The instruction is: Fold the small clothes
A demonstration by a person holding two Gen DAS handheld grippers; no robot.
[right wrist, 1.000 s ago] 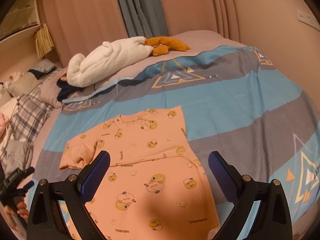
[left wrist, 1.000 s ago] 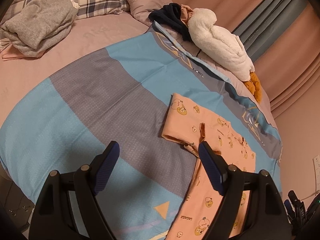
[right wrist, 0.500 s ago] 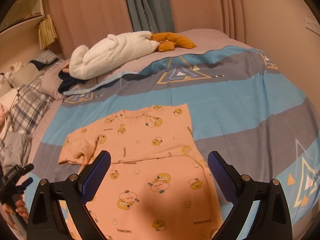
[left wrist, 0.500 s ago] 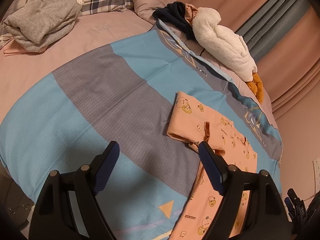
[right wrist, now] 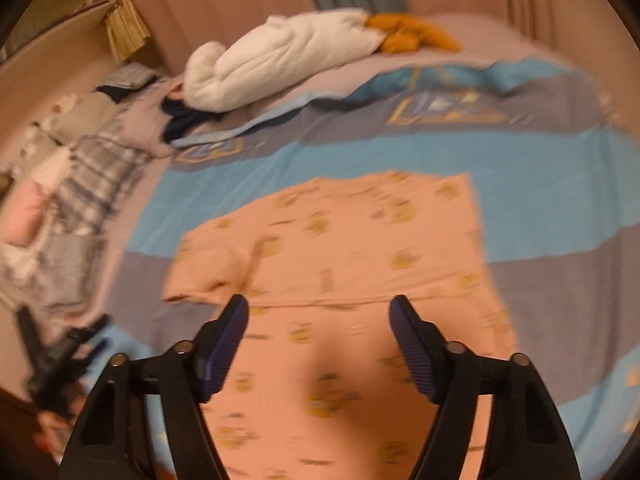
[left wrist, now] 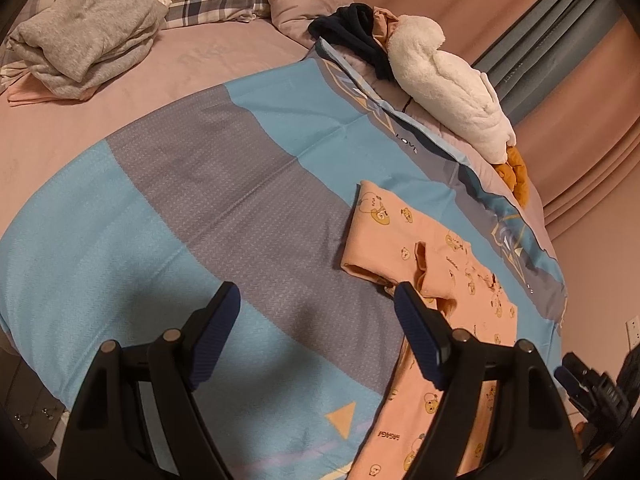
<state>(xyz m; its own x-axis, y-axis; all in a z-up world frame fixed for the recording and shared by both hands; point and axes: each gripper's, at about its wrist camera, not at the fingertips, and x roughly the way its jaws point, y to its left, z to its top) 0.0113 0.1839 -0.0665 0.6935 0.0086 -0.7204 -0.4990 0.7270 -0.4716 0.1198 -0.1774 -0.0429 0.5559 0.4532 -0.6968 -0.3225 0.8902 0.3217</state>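
Grippers poised over half-folded pajama top

Peach cartoon-print pajama top (right wrist: 360,280) lies flat on the striped bedspread (left wrist: 200,200), one sleeve (left wrist: 372,236) already turned in across the body. The right hand-held gripper (right wrist: 320,320) hovers above the shirt's middle, its jaws just narrowing, nothing between them. The left hand-held gripper (left wrist: 316,308) hangs over bare bedspread beside the folded sleeve, jaws fairly wide and empty. The right view is smeared by motion, so a hurried pinch could catch only the top layer or drag the fabric, undoing the sleeve fold. Bedspread could get nipped too.
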